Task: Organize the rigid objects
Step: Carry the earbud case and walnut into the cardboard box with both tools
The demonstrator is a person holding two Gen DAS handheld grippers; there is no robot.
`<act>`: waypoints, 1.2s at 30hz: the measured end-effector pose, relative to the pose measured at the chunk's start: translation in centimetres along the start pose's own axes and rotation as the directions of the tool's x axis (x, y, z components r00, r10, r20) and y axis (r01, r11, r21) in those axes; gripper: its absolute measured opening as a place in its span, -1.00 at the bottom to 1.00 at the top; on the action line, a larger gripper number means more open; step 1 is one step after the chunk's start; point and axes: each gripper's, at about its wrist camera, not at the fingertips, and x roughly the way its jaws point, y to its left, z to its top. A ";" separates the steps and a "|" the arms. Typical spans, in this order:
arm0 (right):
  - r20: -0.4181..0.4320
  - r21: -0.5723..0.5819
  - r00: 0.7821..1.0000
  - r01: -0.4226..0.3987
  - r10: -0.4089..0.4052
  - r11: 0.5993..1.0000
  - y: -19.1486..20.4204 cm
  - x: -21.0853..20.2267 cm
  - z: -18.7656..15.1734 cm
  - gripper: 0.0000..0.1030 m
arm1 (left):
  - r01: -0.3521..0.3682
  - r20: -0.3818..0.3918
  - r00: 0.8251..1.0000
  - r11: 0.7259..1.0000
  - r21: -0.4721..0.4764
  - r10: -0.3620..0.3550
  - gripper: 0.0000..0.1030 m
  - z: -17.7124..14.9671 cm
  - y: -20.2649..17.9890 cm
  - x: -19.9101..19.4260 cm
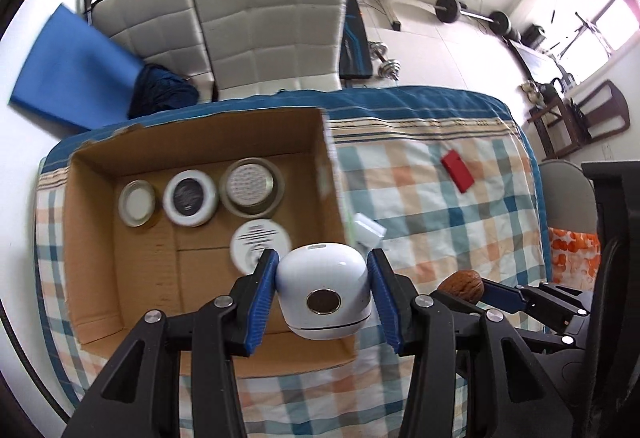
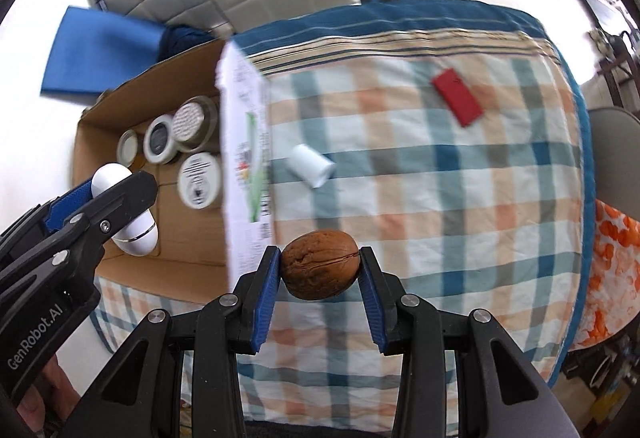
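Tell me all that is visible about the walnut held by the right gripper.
The walnut is brown, oval, with a wrinkled hard shell and a seam running along its length. It looks whole and uncracked. It lies sideways, lifted above the checked cloth, clamped at its two ends by the blue pads of the right gripper. Nothing else touches it. The cardboard box stands just to its left.

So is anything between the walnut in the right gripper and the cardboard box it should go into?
Yes: the box's tall right wall. The walnut, shut in the right gripper, sits just outside it, so it must clear that wall. Inside the cardboard box, the left gripper holds a white device over the near right part.
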 end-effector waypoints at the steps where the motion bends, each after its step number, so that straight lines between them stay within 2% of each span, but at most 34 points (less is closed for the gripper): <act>1: -0.003 -0.017 1.000 -0.003 0.003 1.000 1.3 0.1 -0.1 -0.20 | -0.001 0.005 1.000 1.000 -0.013 0.001 -0.16 -0.2 1.2 -0.5; 10: -0.027 -0.134 1.000 -0.016 0.013 0.991 11.9 2.6 0.5 -0.20 | -0.022 0.002 1.000 0.990 -0.138 0.023 -0.16 -1.8 11.6 -2.0; 18: -0.068 -0.174 0.998 -0.012 0.000 0.985 17.9 7.9 2.1 -0.20 | -0.030 -0.066 0.998 0.980 -0.197 0.018 -0.16 -2.4 18.4 1.1; 20: -0.086 -0.181 0.996 -0.007 -0.009 0.983 18.5 9.8 2.7 -0.20 | -0.031 -0.095 0.995 0.978 -0.208 0.011 -0.16 -2.4 19.5 2.8; 24: -0.111 -0.185 0.993 0.007 -0.028 0.983 19.7 13.0 3.5 -0.20 | 0.007 -0.173 0.984 0.969 -0.246 -0.051 -0.16 -2.5 21.7 6.5; 27: -0.128 -0.189 0.991 0.015 -0.039 0.982 20.4 14.9 4.0 -0.20 | 0.000 -0.211 0.976 0.970 -0.245 -0.053 -0.16 -2.2 22.5 8.7; 36: -0.154 -0.178 0.987 0.025 -0.052 0.984 20.3 17.9 5.2 -0.19 | 0.015 -0.256 0.963 0.968 -0.250 -0.081 -0.16 -1.0 23.4 12.1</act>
